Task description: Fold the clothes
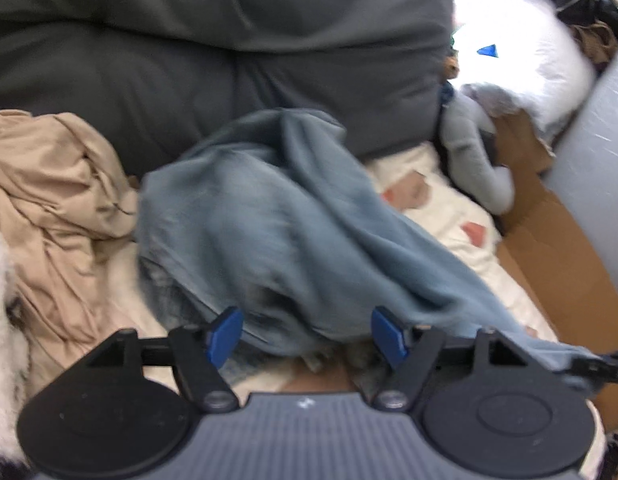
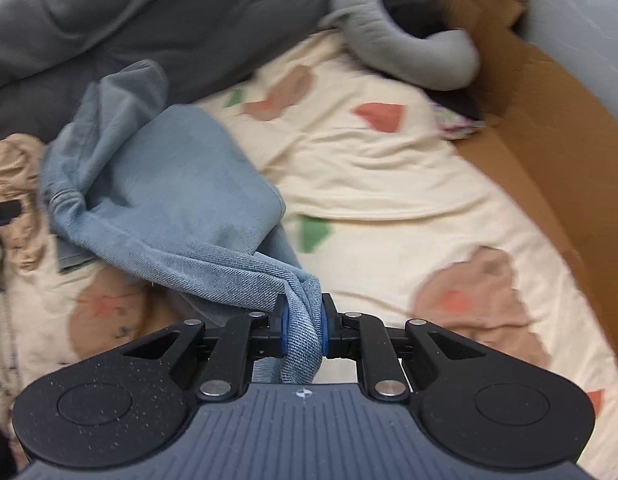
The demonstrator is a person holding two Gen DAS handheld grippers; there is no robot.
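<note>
On my far left, well off to the side of the left gripper, a crumpled beige garment lies heaped against the dark grey cushion that runs across the back. The left gripper's jaws stand wide apart, clamping nothing — the blue denim garment lies bunched just ahead of them and spills down between the blue pads without being pinched by either. From there the cloth trails away to the right of those fingers, toward my other hand.

In the right wrist view the same denim garment lies ahead and to the left of the right gripper, which is clamped tight on a gathered fold of it; the twill is squeezed between the two pads and a little hangs below them. Straight ahead and to the right of that gripper I see the cream bedsheet with its red, green and tan patches. Farther ahead sits a curved grey pillow — and along the right edge a brown cardboard box borders the sheet.
</note>
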